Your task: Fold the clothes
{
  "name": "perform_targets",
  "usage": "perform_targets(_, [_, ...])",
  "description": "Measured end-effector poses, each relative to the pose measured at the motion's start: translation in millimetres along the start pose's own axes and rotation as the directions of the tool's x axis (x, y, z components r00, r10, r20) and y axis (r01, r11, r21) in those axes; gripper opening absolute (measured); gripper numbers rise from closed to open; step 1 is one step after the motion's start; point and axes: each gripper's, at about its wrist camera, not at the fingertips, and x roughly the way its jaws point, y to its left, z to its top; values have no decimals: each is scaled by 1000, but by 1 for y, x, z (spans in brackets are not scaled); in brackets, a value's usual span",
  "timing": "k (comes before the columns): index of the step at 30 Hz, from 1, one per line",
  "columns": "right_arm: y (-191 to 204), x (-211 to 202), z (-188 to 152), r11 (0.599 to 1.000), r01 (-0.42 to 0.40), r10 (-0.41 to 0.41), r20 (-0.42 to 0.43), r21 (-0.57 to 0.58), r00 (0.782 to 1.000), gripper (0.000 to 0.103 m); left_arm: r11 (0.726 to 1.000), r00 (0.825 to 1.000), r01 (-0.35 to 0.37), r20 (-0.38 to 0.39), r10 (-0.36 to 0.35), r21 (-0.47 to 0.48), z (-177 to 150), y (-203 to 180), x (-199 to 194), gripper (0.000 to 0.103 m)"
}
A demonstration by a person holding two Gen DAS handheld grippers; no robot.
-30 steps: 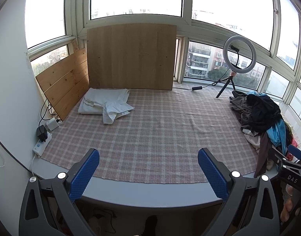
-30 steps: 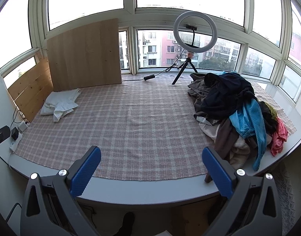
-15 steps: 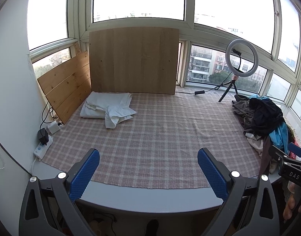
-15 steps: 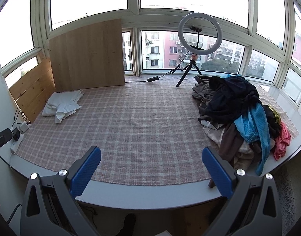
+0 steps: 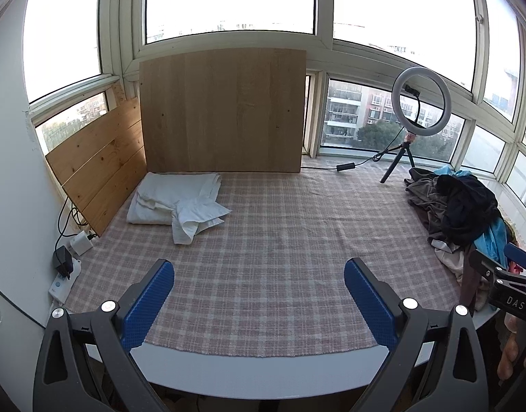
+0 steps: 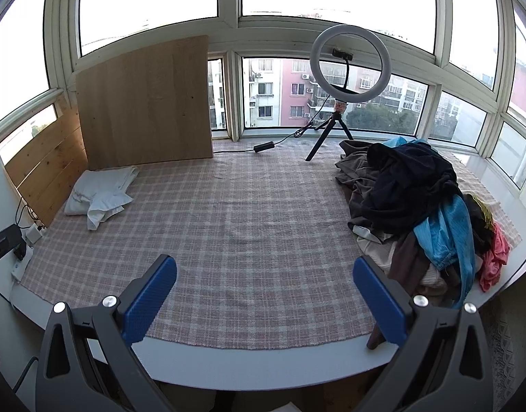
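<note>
Both grippers are spread wide with nothing between their blue pads. The left gripper (image 5: 259,290) and the right gripper (image 6: 264,286) hover over the near edge of a plaid mat (image 6: 249,226). Compared with a second ago, both cameras have lifted and drawn back slightly, so the mat looks a little farther off and more of the windows shows. Nothing on the mat has moved.

The clothes lie in two places. A white garment (image 5: 175,202), loosely folded, rests at the far left corner against wooden boards (image 5: 221,110). A tangled pile of unfolded clothes (image 6: 417,213), dark, blue and pink, sits at the right edge. The middle of the mat is bare.

The pile suggests folding work remains.
</note>
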Motion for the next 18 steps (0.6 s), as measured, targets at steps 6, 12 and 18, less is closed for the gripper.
perform_targets(6, [-1, 16, 14, 1000, 23, -23, -3, 17, 1000, 103, 999, 999, 33, 7, -34, 25, 19, -5, 19, 99])
perform_targets(12, [-6, 27, 26, 997, 64, -64, -6, 46, 998, 103, 996, 997, 77, -4, -77, 54, 34, -12, 40, 99])
perform_targets(18, [-15, 37, 35, 989, 122, -121, -10, 81, 993, 103, 990, 992, 126, -4, -126, 69, 56, -15, 60, 99])
